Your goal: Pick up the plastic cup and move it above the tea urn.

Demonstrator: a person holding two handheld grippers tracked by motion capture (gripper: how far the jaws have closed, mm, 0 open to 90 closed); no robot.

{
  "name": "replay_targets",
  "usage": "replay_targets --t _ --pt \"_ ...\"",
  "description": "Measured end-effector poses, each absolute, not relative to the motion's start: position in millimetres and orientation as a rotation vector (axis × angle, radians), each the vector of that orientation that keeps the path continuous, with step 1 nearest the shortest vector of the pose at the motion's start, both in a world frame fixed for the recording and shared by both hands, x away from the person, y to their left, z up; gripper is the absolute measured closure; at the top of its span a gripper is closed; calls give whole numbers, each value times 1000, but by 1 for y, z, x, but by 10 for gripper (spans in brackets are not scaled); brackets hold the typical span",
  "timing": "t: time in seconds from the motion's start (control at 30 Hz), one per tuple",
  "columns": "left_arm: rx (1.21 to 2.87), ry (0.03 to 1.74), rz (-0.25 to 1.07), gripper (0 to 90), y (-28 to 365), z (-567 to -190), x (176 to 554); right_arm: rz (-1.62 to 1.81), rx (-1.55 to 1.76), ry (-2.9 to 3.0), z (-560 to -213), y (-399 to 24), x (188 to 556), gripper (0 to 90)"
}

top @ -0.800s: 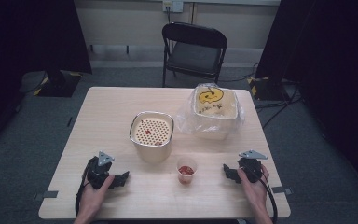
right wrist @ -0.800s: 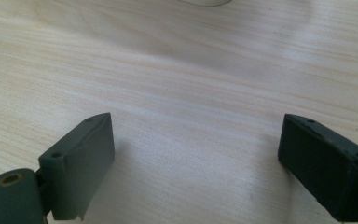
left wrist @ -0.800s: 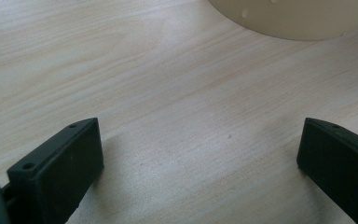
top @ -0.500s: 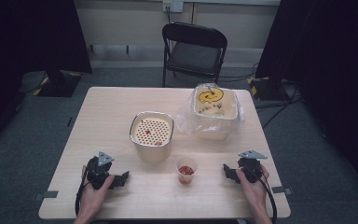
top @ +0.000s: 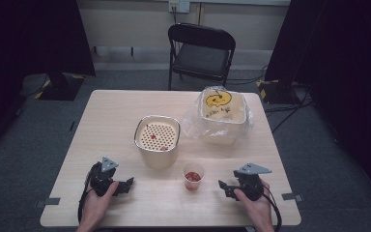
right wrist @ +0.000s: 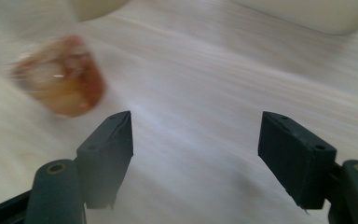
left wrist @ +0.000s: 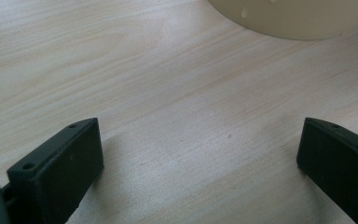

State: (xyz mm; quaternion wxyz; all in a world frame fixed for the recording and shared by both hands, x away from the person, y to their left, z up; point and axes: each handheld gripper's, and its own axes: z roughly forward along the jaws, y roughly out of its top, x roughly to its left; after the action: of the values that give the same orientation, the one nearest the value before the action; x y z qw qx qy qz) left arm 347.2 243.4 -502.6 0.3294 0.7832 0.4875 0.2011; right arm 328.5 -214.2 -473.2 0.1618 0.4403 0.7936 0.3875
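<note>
Cup (top: 192, 176) of red stuff, parked dead centre near my edge of the table (top: 116, 116), nothing gripping it yet

Small clear plastic cup with something red and chunky in it, can't tell exactly what. It sits between my two tools, so either one could reach it. My right gripper (top: 224, 187) is at about 3 o'clock from the cup, pointing at it, jaws spread wide and empty. In the right gripper view the cup (right wrist: 60, 77) is blurry, up at 10 o'clock and well outside the jaws. My left gripper (top: 125, 184) rests at 9 o'clock, also wide with only bare wood between the jaws. The strainer tub (top: 157, 140) is at 11 o'clock, just behind the cup, probably where the contents go. The bag-lined bin (top: 222, 116) sits at 1 o'clock, farther back.
</note>
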Motion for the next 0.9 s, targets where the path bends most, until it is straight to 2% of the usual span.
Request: replay_targets --t 0.3,0.7,0.83,0.9 --pt "2049 1276 525 0 243 -503 347 1240 1096 2421 -476 -169 301 250" --pt "2051 1274 525 0 244 -503 347 1278 1051 2421 -482 -132 334 231" --pt "2050 1274 525 0 243 -503 347 1257 1023 2451 -487 -120 344 260" --pt "2050 1274 524 0 243 -503 347 1256 1011 2440 -489 -117 345 324"
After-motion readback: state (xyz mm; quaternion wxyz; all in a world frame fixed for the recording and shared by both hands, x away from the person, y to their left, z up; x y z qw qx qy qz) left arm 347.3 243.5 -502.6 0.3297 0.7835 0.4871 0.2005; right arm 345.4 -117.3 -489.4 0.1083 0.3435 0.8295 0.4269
